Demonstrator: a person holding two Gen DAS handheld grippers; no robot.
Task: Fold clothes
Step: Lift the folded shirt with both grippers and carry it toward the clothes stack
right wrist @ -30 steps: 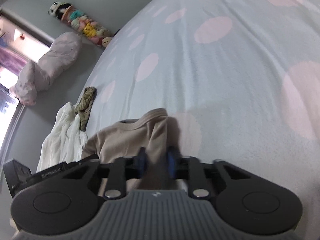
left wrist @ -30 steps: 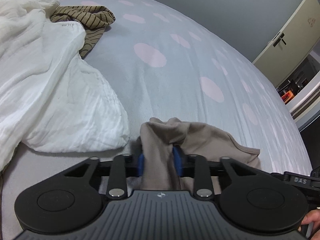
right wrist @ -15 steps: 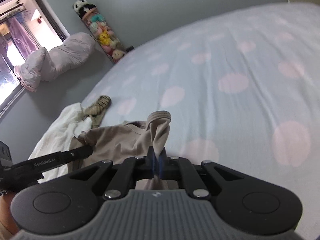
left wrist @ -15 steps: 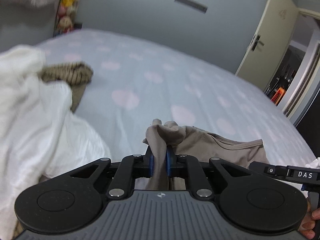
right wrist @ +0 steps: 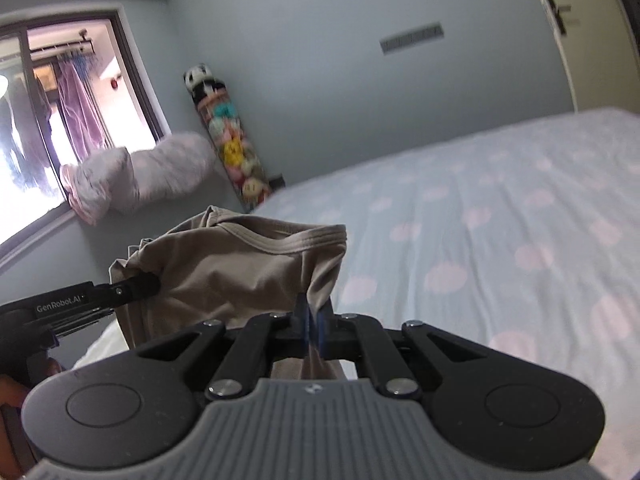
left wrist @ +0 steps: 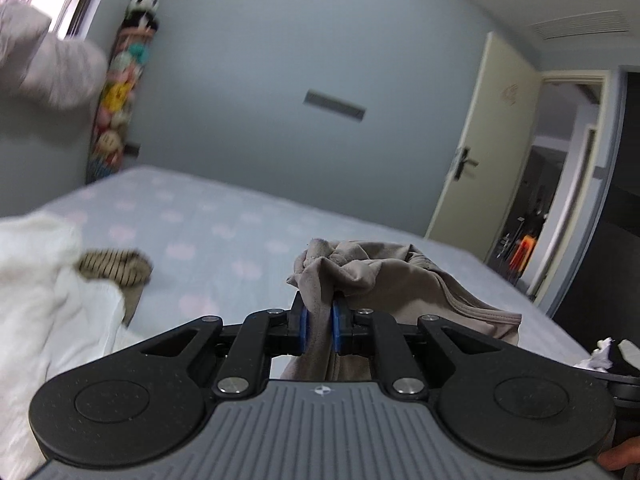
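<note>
A taupe garment [left wrist: 404,280] hangs lifted above the bed, held at two points. My left gripper [left wrist: 319,322] is shut on a bunched corner of it. My right gripper [right wrist: 314,326] is shut on another corner; the garment [right wrist: 240,276] spreads between both, its ribbed neckline on top. The left gripper [right wrist: 136,286] also shows at the left in the right wrist view, gripping the garment's far edge. The part hanging below the jaws is hidden.
The bed [left wrist: 224,236] has a pale blue sheet with pink dots [right wrist: 500,220]. A white cloth pile [left wrist: 44,296] and a striped brown garment [left wrist: 116,270] lie at the left. A plush-toy column [right wrist: 228,140], a pink pillow [right wrist: 140,176] and a door [left wrist: 476,160] surround the bed.
Both grippers have risen and tilted up, lifting the taupe garment off the bed and stretching it between them. The views swung from the sheet toward the walls.
</note>
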